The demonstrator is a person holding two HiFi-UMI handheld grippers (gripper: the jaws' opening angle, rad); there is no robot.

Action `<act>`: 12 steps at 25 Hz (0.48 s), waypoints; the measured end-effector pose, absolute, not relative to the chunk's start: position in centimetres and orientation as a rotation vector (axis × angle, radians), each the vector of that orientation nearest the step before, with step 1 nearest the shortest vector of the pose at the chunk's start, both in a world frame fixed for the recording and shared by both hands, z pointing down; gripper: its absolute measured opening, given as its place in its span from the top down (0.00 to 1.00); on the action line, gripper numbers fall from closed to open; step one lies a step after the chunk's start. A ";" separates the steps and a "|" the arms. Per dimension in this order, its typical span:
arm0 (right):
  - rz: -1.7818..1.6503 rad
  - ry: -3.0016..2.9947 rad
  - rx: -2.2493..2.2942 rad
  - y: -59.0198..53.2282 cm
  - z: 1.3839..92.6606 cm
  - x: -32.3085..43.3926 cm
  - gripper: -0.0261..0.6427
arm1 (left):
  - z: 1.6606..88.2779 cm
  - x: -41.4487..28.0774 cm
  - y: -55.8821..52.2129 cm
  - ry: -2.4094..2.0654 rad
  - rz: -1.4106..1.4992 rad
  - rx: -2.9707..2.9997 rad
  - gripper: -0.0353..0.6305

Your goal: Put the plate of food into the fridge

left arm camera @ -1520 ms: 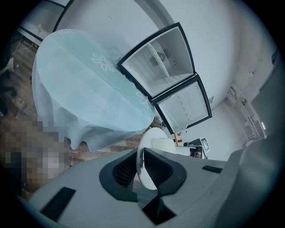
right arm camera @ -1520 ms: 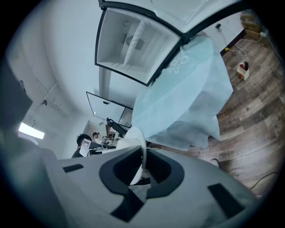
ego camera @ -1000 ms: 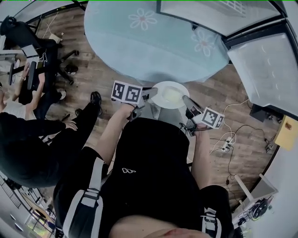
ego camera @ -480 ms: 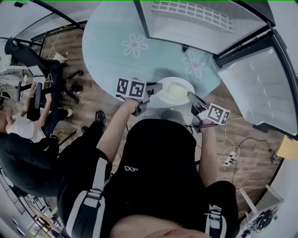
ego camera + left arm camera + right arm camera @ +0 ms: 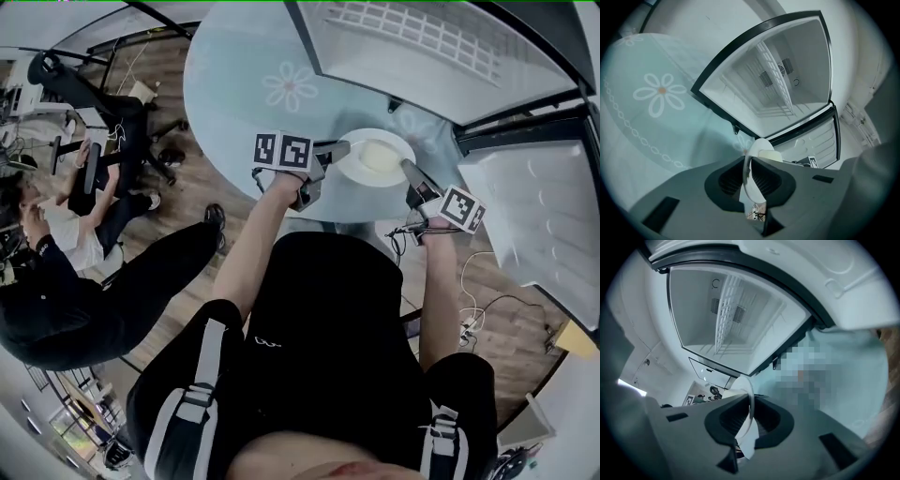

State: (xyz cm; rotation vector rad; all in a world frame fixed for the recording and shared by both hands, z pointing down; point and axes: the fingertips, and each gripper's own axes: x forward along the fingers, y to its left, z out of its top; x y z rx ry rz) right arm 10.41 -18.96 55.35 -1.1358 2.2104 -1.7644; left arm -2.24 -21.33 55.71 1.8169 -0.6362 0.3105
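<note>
Pinching the left rim of the plate of food (image 5: 377, 157) with the left gripper (image 5: 339, 148), jaws nearly together on the thin edge, arm stretched toward the open fridge (image 5: 412, 42). Holding the plate level, just short of the fridge. Same deal with the right gripper (image 5: 409, 169): clamped on the right rim, aimed fridgeward, tipped slightly down.

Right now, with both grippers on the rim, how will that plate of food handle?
The plate looks rigid: it spans left gripper to right gripper without sagging. Its rim looks thin and glossy in the pads, so it may slip if tilted. The food is uncovered and could slide.
</note>
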 end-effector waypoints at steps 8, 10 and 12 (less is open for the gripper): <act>-1.758 2.159 -1.162 -24.0 56.0 9.3 0.92 | 56.4 -3.4 -26.9 -0.746 0.225 1.761 0.87; -1.753 2.140 -1.173 -25.5 56.0 9.5 0.92 | 56.3 -3.3 -28.4 -0.765 0.215 1.768 0.87; -1.726 2.119 -1.200 -27.1 55.7 9.2 0.92 | 56.2 -3.7 -29.7 -0.781 0.186 1.764 0.87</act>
